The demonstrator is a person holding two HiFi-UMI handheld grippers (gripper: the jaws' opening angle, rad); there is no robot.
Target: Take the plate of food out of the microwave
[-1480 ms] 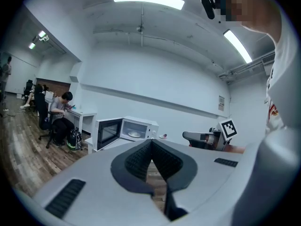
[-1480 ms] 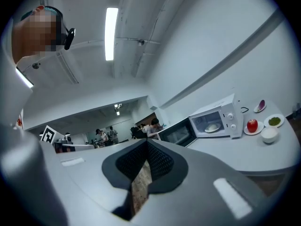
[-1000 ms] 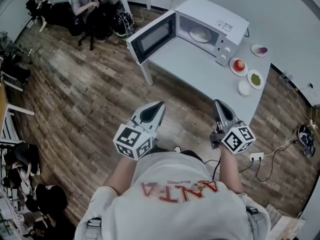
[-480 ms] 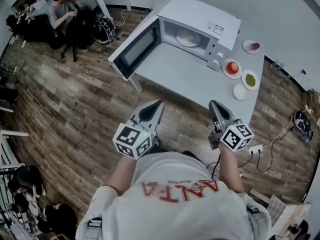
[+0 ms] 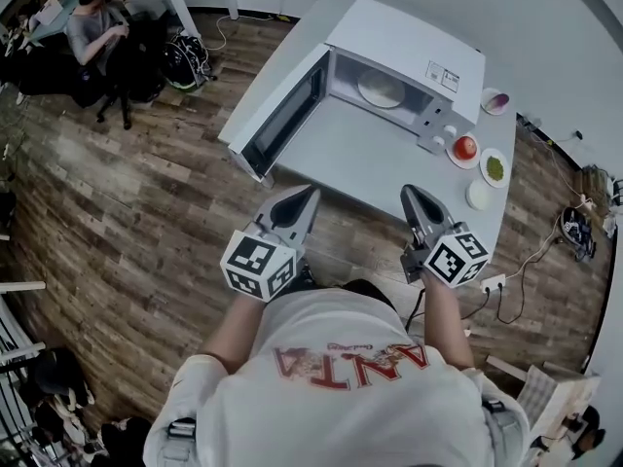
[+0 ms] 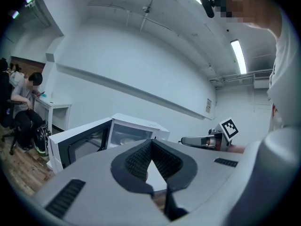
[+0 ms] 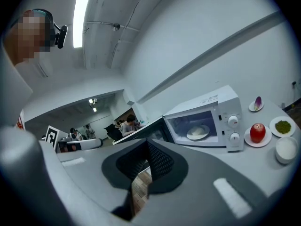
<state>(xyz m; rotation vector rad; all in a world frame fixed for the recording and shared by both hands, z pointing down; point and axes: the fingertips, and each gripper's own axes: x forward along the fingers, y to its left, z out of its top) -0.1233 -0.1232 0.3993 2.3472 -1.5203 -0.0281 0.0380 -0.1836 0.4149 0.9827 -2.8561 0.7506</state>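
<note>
Head view: approach step. Left gripper (image 5: 308, 197) and right gripper (image 5: 413, 196) have jaws together, empty. Next, likely: open jaws, reach plate (image 5: 382, 89) in far microwave (image 5: 409, 39).

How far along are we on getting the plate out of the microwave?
Done: the microwave door stands open. In hand: nothing; the left gripper and right gripper are both shut, empty, short of the table. Left: the plate of food sits inside the microwave, to be reached, gripped, carried out.

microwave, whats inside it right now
The microwave, door open, holds a white plate with pale food on it. The kind of food is too small to tell, and the plate covers whatever it sits on.
</note>
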